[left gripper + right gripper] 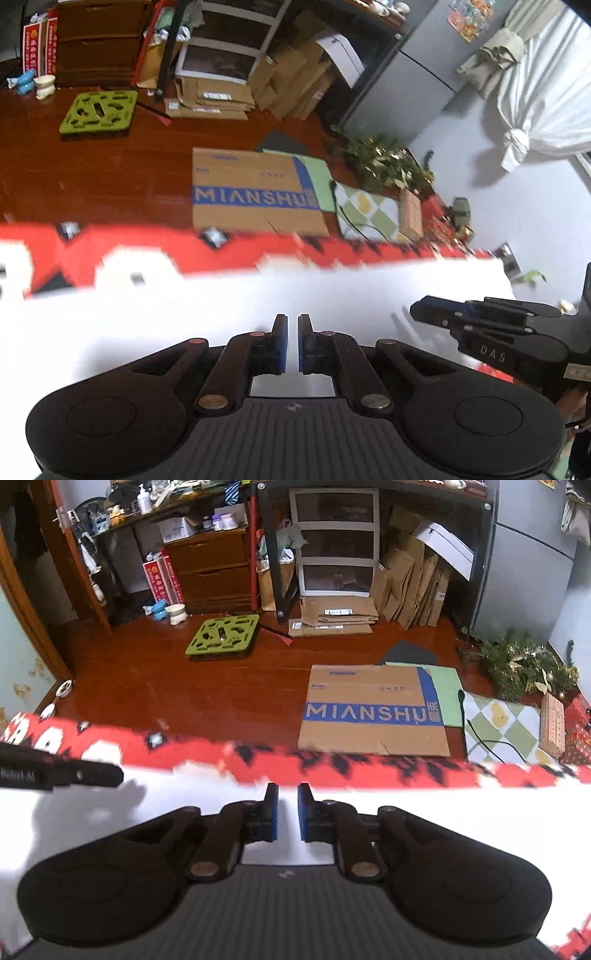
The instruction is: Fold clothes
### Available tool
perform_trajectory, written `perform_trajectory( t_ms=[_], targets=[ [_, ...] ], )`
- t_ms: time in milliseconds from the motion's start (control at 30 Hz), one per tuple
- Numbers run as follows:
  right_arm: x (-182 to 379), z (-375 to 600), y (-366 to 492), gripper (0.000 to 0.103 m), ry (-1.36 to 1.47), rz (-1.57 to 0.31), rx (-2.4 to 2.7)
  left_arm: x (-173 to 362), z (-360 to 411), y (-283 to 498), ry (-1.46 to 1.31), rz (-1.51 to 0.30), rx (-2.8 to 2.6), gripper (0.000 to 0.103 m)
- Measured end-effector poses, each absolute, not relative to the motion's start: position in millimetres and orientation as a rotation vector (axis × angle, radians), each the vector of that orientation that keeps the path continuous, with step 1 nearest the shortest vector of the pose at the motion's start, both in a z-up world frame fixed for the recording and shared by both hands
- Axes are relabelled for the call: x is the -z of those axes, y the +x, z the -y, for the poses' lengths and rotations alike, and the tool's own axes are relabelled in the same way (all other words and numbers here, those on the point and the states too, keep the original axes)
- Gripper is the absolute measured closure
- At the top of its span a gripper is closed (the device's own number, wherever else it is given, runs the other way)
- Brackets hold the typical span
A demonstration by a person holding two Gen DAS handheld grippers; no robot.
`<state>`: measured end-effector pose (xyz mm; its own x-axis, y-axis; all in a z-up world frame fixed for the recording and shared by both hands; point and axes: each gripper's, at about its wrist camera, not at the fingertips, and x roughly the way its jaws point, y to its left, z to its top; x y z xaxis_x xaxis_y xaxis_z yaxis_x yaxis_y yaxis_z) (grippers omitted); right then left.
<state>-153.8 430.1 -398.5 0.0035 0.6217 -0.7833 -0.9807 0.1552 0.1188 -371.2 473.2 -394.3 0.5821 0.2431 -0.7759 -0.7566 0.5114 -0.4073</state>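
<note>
Cloth [221, 314] spread under both tongs

Left claw [292, 341] closed, right claw [287, 811] narrowly parted, both empty

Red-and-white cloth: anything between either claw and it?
Nothing visible. The red-and-white cloth lies spread directly under the left claw and the right claw, with no object on the white area between them.

Black tongs [293, 341] with blue pads [282, 343], brass-coloured pivot screws, ribbed grey body.
</note>
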Motion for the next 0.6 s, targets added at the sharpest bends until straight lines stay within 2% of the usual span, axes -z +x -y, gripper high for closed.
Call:
perform_trajectory(
  t_ms=[267,500,533,600],
  targets=[
    [403.4,-324.3,-147.0,0.086,-0.644,-0.886,-1.426,422.5,-391.8,-361.1,-0.851,-0.829,-0.608,0.099],
    [413.4,-282.7,-155.3,0.086,-0.644,-0.837,-1.432,421.1,-371.5,-362.9,-0.832,-0.835,-0.681,0.098],
    [410.8,-278.1,-153.8,0.086,-0.636,-0.847,-1.427,418.6,-371.0,-362.5,-0.834,-0.835,-0.688,0.095],
    [405.1,-269.9,-150.0,0.084,-0.628,-0.863,-1.417,411.2,-367.9,-360.7,-0.836,-0.827,-0.701,0.081]
  ],
)
